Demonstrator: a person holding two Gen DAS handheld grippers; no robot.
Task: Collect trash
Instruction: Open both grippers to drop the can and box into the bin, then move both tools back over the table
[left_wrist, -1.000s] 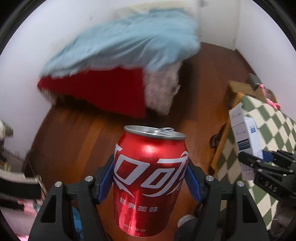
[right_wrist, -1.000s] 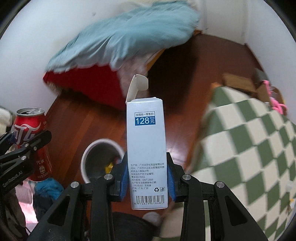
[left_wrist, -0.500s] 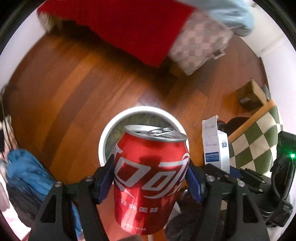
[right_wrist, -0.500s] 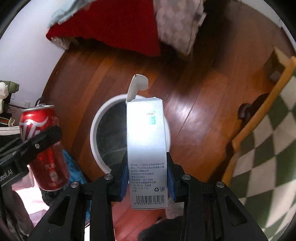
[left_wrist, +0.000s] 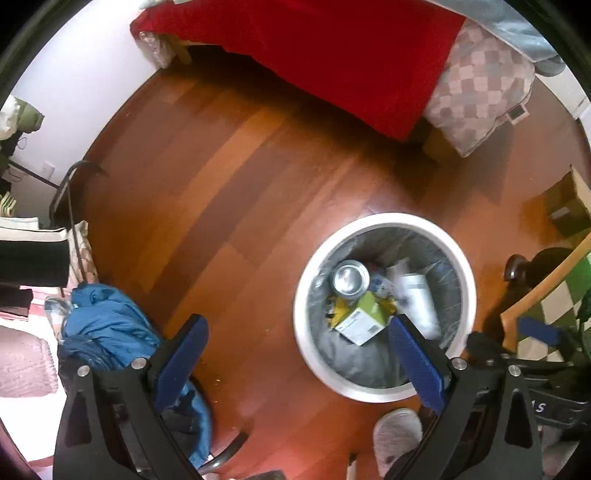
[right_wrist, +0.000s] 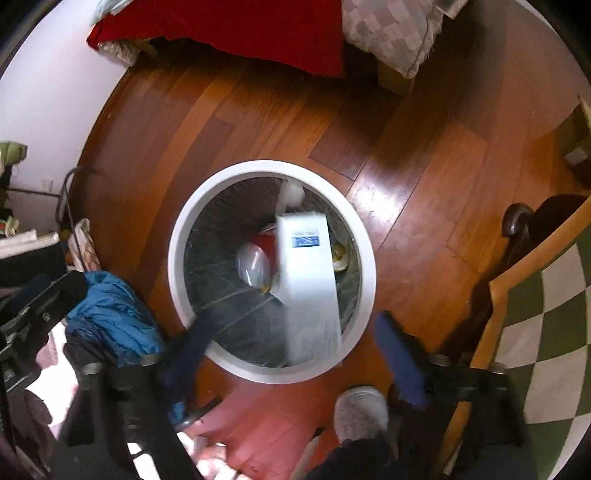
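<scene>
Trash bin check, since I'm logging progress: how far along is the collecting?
Done: the red can lies inside the white trash bin. In hand: nothing; the left hand-held gripper and right hand-held gripper have just been opening, and the white carton is dropping, blurred, into the bin. Left: no other loose trash is visible on the wooden floor.

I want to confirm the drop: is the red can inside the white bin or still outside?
Inside. The red can lies among trash within the white bin, and the left hand-held gripper stands open, empty.
</scene>
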